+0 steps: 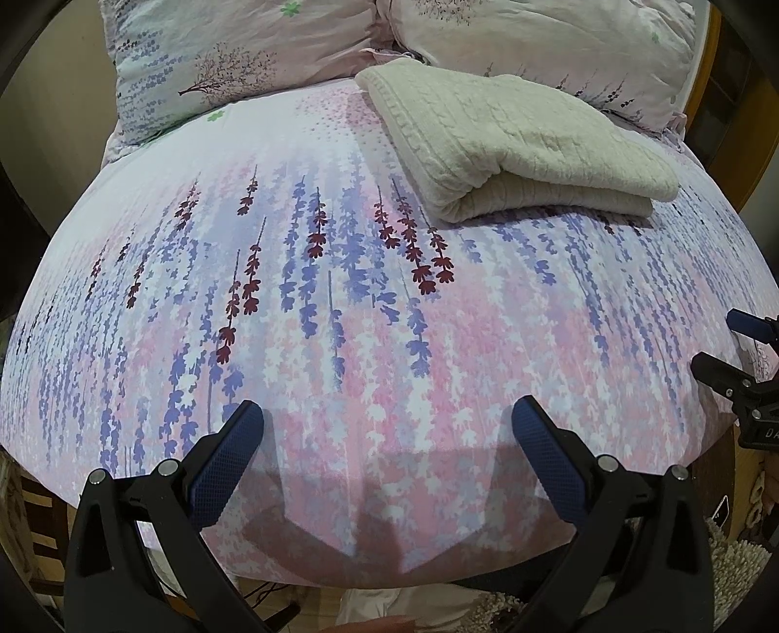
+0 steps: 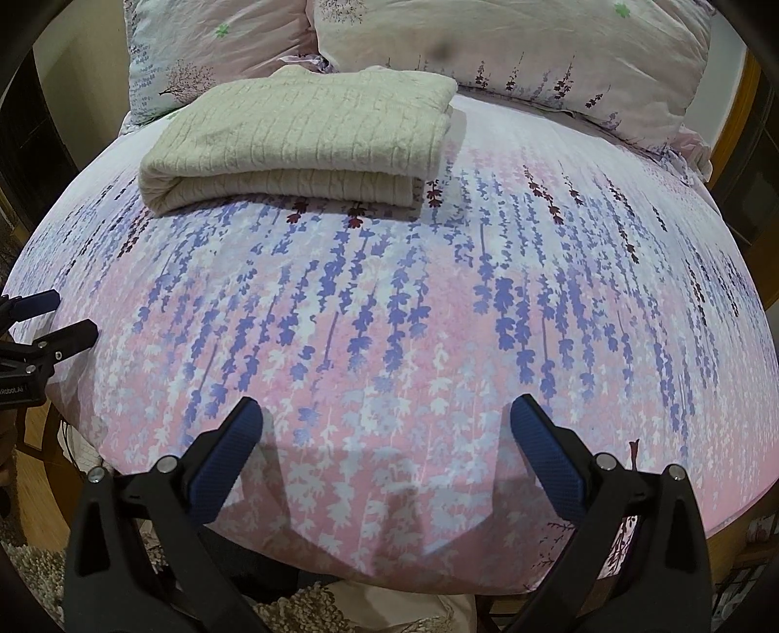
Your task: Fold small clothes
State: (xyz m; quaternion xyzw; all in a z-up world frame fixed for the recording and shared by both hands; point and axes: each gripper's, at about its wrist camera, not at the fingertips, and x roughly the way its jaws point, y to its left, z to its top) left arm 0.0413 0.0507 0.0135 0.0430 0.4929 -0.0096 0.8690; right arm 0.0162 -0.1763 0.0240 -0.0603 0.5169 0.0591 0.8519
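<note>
Both sets of jaws released, empty: left gripper (image 1: 387,414), right gripper (image 2: 386,414). Folded cream cable-knit sweater (image 2: 297,141) lies well beyond the jaws, near the floral pillows (image 2: 511,44) on the pink-and-purple floral bed sheet (image 2: 414,316). Risk: pinching only the top layer would undo the fold; snagging sheet beneath.

Both cameras sit low at the foot edge of the bed (image 1: 341,316), looking along the mattress toward the pillows (image 1: 233,63) at the top of each frame. The left wrist view stands further left: the folded cream knit (image 1: 516,141) lies upper right there, upper left (image 2: 302,141) in the right wrist view. Each catches the other gripper at its frame edge, the right gripper (image 1: 730,350) at mid right, the left gripper (image 2: 53,316) at mid left. Both share the floral sheet, knit and pillows.
</note>
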